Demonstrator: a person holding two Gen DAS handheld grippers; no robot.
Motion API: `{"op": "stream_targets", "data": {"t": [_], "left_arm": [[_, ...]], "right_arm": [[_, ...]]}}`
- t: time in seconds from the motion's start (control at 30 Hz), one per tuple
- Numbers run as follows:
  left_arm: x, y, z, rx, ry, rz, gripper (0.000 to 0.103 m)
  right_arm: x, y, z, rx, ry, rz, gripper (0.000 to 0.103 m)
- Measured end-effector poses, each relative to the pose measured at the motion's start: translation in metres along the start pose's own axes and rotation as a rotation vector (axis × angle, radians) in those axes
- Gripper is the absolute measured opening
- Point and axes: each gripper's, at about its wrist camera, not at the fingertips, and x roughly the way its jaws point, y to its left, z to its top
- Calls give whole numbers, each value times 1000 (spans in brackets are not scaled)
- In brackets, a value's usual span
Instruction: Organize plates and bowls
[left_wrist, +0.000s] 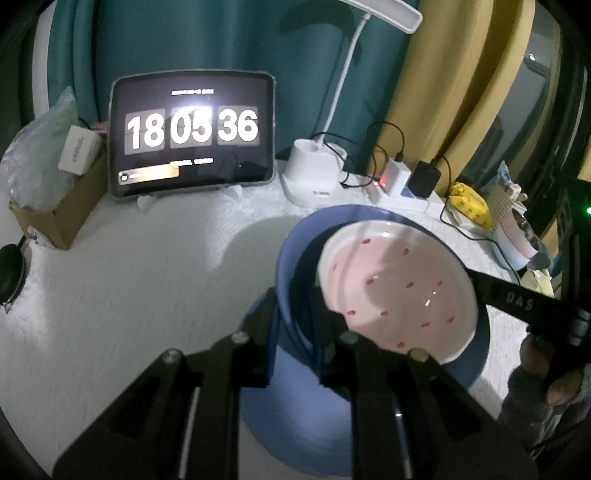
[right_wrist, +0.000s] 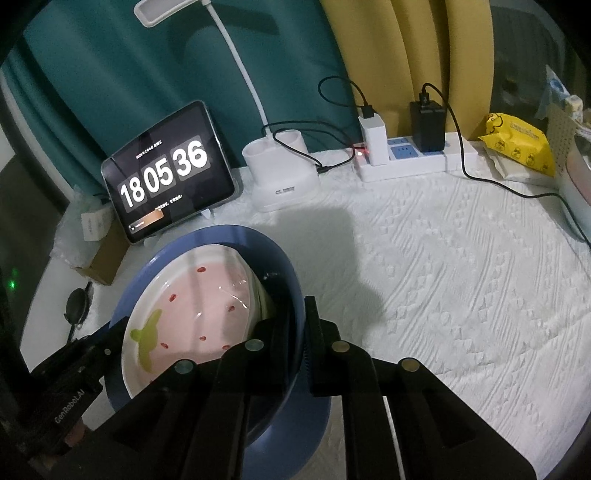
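A deep blue bowl (left_wrist: 290, 258) (right_wrist: 221, 236) holds a pink dish (left_wrist: 399, 288) (right_wrist: 207, 302) with red spots and a green leaf mark, lying tilted inside it. My left gripper (left_wrist: 295, 310) is shut on the bowl's left rim, one finger inside and one outside. On the opposite rim my right gripper (right_wrist: 299, 321) is shut the same way. Each wrist view shows the other gripper at the far side, the right gripper (left_wrist: 471, 275) and the left gripper (right_wrist: 118, 328). Under the bowl lies a lighter blue plate (left_wrist: 295, 424) (right_wrist: 306, 424); I cannot tell whether they touch.
A white quilted cloth (right_wrist: 461, 295) covers the table. At the back stand a tablet clock (left_wrist: 192, 133), a white lamp base (left_wrist: 314, 173), and a power strip with chargers and cables (right_wrist: 406, 155). A cardboard box (left_wrist: 62, 210) sits at the left, a yellow pack (right_wrist: 517, 147) at the right.
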Motion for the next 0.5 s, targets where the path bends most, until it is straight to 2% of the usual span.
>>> {"op": "stream_targets", "data": {"t": [0.5], "left_arm": [[4, 0, 4, 27, -12, 19, 17]], "right_arm": [[4, -1, 1, -9, -2, -10, 11]]}}
